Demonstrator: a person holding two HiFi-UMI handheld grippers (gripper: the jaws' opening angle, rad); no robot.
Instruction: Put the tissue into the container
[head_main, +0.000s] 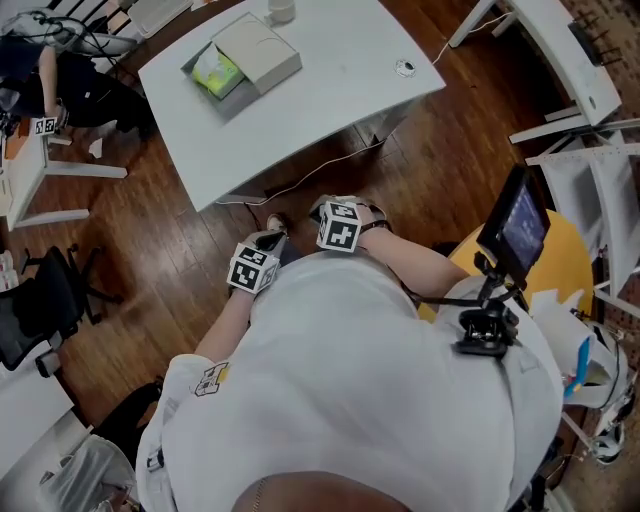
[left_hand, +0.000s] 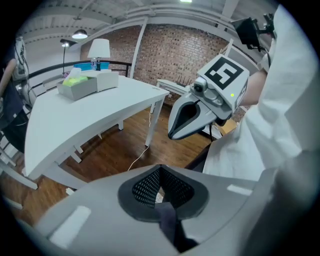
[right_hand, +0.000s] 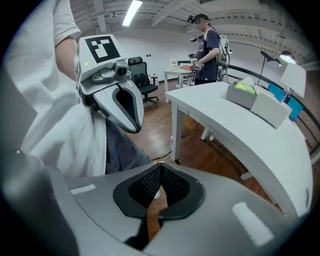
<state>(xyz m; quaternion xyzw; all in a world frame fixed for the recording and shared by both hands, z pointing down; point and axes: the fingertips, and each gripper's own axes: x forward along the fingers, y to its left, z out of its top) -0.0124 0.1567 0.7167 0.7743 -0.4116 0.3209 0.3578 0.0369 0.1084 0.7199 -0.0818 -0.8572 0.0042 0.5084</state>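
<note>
Head view shows you one grey container (head_main: 232, 95) on the white counter (head_main: 330, 80); one yellow-green tissue pack (head_main: 215, 72) lies inside it; one pale box (head_main: 258, 50) rests against it; your left gripper (left_hand: 160, 186) and right gripper (right_hand: 158, 186) are both pressed together on nothing, close to your body, well apart from the container.

No readable text anywhere (only coded square markers (head_main: 341, 228)).
</note>
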